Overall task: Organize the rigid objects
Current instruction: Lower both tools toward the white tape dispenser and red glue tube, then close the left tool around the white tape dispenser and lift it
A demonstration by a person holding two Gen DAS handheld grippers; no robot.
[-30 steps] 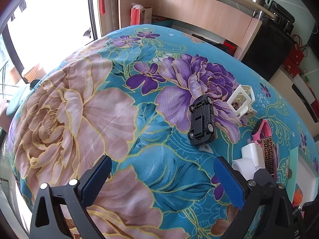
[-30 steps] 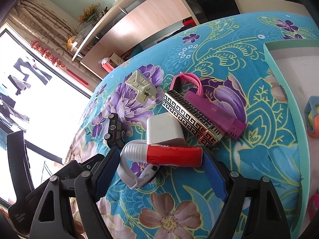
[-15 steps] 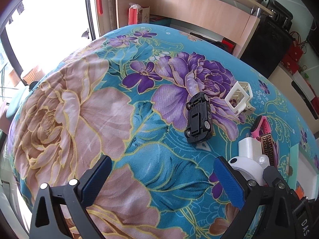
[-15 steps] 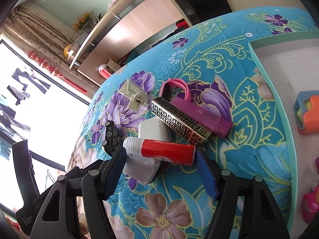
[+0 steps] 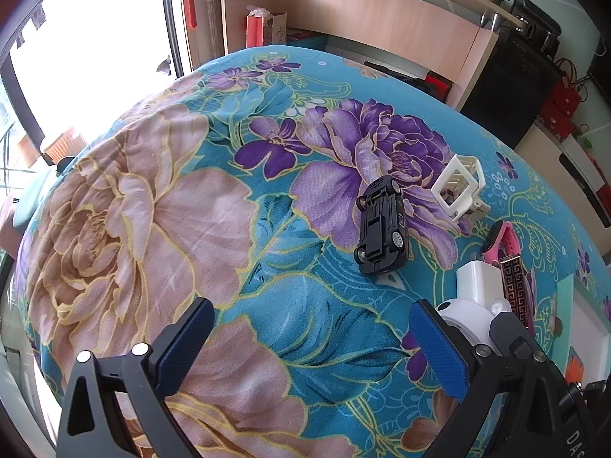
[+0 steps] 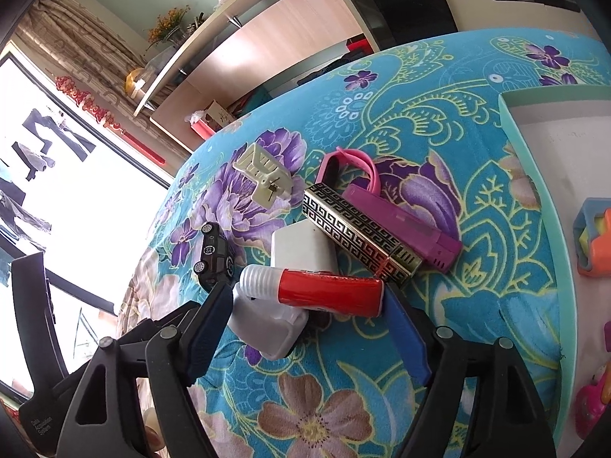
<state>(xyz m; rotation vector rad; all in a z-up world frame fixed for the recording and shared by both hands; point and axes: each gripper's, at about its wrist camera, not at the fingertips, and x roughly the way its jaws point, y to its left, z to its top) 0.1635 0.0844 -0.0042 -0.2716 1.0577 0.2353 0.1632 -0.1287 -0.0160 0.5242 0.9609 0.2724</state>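
A red tube with a white ribbed cap lies crosswise between the fingers of my right gripper, resting on a white charger and a white plastic piece. The jaws are opening, with a thin gap at each end of the tube. Behind it lie a gold-and-black patterned box, a purple case and a pink band. A black toy car and a white lattice clip sit further out on the flowered cloth. My left gripper is open over bare cloth with nothing between its fingers.
A mint-rimmed tray stands at the right and holds an orange-and-blue toy and a pink toy. A wooden shelf unit and a bright window lie beyond the table's far edge.
The right fingers narrowed onto the red tube half a second ago and now stand a little wider. The white plastic piece under the tube shifted. The left gripper stayed put.
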